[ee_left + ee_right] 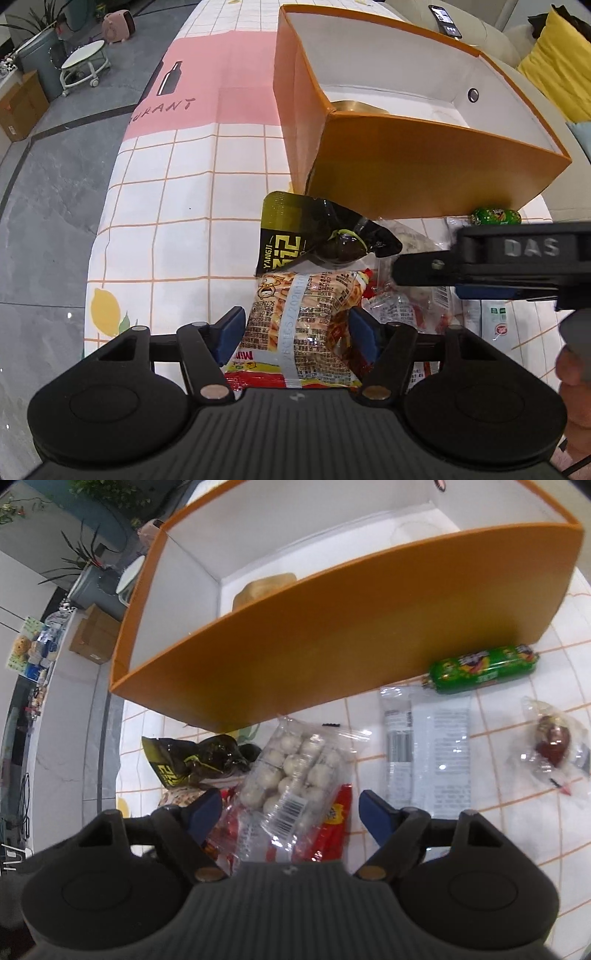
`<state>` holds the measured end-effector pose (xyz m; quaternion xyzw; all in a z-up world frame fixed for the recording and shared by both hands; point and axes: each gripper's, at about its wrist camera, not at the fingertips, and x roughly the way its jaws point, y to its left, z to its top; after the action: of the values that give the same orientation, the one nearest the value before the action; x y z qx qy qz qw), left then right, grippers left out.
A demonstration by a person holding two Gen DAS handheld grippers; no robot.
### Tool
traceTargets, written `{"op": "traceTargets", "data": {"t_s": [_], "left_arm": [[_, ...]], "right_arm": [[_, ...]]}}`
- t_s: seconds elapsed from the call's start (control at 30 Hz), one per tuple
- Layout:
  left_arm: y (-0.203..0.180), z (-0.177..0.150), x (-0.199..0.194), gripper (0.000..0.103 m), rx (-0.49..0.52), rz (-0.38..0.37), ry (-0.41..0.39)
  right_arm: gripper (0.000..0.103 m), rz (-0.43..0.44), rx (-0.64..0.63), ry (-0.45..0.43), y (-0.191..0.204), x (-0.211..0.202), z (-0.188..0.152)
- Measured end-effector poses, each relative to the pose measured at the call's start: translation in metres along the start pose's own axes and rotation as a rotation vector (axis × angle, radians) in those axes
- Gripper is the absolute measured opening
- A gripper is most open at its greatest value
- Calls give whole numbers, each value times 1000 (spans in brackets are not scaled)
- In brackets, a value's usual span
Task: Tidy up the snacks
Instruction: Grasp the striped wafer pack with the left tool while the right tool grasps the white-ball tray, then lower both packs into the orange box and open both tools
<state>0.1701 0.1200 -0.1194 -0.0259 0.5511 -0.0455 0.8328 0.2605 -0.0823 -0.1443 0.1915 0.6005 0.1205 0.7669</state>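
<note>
Snacks lie heaped on the table (166, 184) before an orange box (424, 173). Left claw (297, 334) stands spread, its blue pads either side of a noodle-snack packet (295, 325) — contact I cannot tell. Right claw (290, 810) gapes wide over a clear pack of white balls (291, 771), gripping nothing. A black pouch (295, 236) reads "YANGJI"; a green sausage (484, 668) lies beside the box. Gridded cloth — grey tiled floor beyond.
</note>
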Motion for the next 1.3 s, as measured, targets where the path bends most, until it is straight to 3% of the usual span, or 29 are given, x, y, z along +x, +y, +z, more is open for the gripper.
{"op": "traceTargets", "data": {"t_s": [0.27,0.37,0.5,0.63,1.0,1.3], "left_arm": [[-1,-3,3,64,-9,1,0],[0,-4,4,61,-22,0,4],[2,-4,5,51,-42,-8,3],[1,-4,1,49,-65,-3,-2],[-14,-8,-37,46,-89,25,-55],[-36,-22,-83,46,-126,-25,-129]], "right_arm": [[78,-52,-2,11,7,16,3],[71,-68,-25,4,7,16,2],[67,-63,-36,0,7,18,1],[65,-41,-41,-2,3,15,1],[63,40,-42,-22,-17,-26,-4],[63,96,-97,-69,-29,-78,-26]]}}
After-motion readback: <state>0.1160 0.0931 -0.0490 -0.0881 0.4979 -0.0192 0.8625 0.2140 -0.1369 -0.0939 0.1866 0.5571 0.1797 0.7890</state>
